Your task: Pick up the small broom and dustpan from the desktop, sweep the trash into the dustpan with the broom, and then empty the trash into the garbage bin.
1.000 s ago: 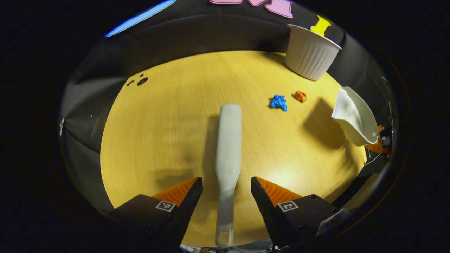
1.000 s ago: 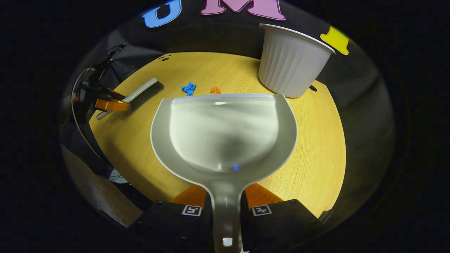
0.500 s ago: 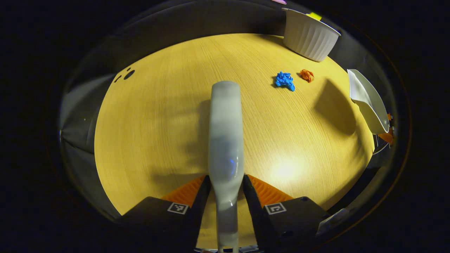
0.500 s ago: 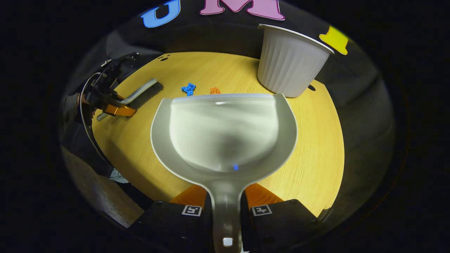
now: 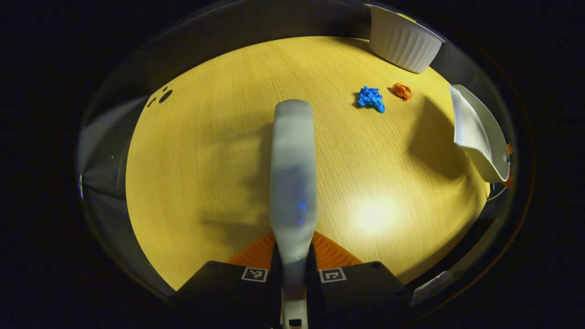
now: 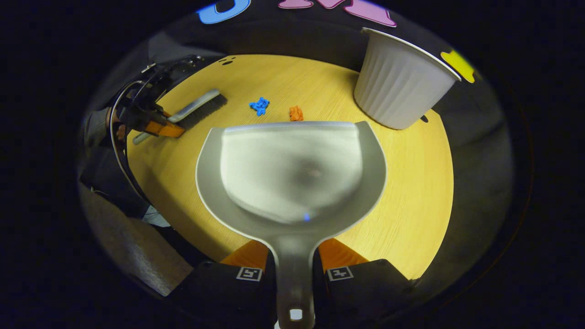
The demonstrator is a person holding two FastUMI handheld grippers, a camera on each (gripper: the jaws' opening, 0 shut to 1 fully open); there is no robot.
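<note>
Pinched between each tool's fingers were the broom (image 5: 292,169) (left tool (image 5: 293,262)) and dustpan (image 6: 292,176) (right tool (image 6: 293,260)); bristles were hidden.

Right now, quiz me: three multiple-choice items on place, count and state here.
1. Where is the bin?
A. far side of the table, beyond the dustpan
B. on the floor
C. inside the dustpan

2. How many trash scraps lie on the table?
A. none
B. two
C. five

3. The left gripper is
A. wide open
B. shut on the bin
C. shut on the broom

A: it stands at the table's far edge.
B: one blue scrap, one orange scrap.
C: both fingers press the handle.
</note>
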